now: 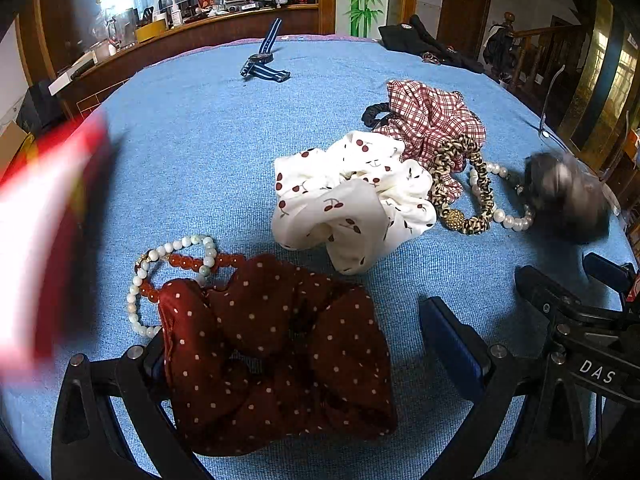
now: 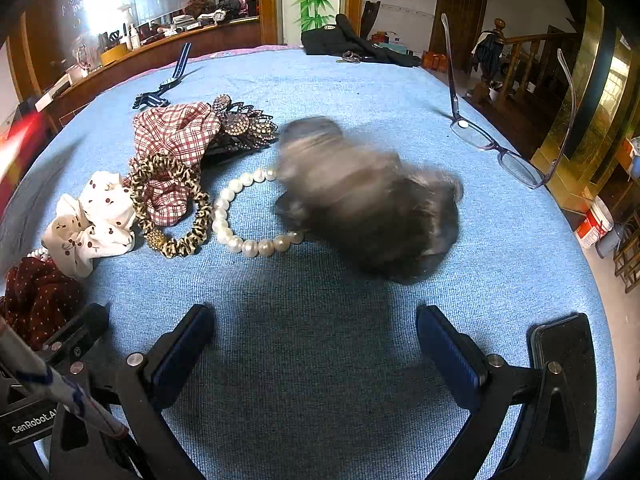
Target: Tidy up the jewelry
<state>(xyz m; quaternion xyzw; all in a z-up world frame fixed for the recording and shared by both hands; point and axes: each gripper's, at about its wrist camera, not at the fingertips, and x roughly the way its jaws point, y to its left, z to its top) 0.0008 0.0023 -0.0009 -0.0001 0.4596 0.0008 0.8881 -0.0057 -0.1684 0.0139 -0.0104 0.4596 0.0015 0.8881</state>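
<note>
In the left wrist view my left gripper (image 1: 312, 344) is open, with a dark red polka-dot scrunchie (image 1: 280, 352) lying between its fingers on the blue cloth (image 1: 192, 152). A white and red bead bracelet (image 1: 176, 268) lies just beyond it. A white cherry-print scrunchie (image 1: 348, 196), a red plaid scrunchie (image 1: 432, 116), a leopard hair band (image 1: 460, 184) and a pearl necklace (image 1: 508, 216) lie further right. In the right wrist view my right gripper (image 2: 316, 352) is open and empty. A blurred dark fluffy object (image 2: 372, 200) lies ahead of it, over the pearl necklace (image 2: 236, 236).
A striped-strap watch (image 1: 264, 56) lies at the far side. Glasses (image 2: 496, 148) rest upside down at the right edge. A rhinestone hair clip (image 2: 244, 128) sits behind the plaid scrunchie (image 2: 172, 136). A blurred red and white object (image 1: 44, 240) fills the left. Black clothing (image 2: 352, 44) lies far back.
</note>
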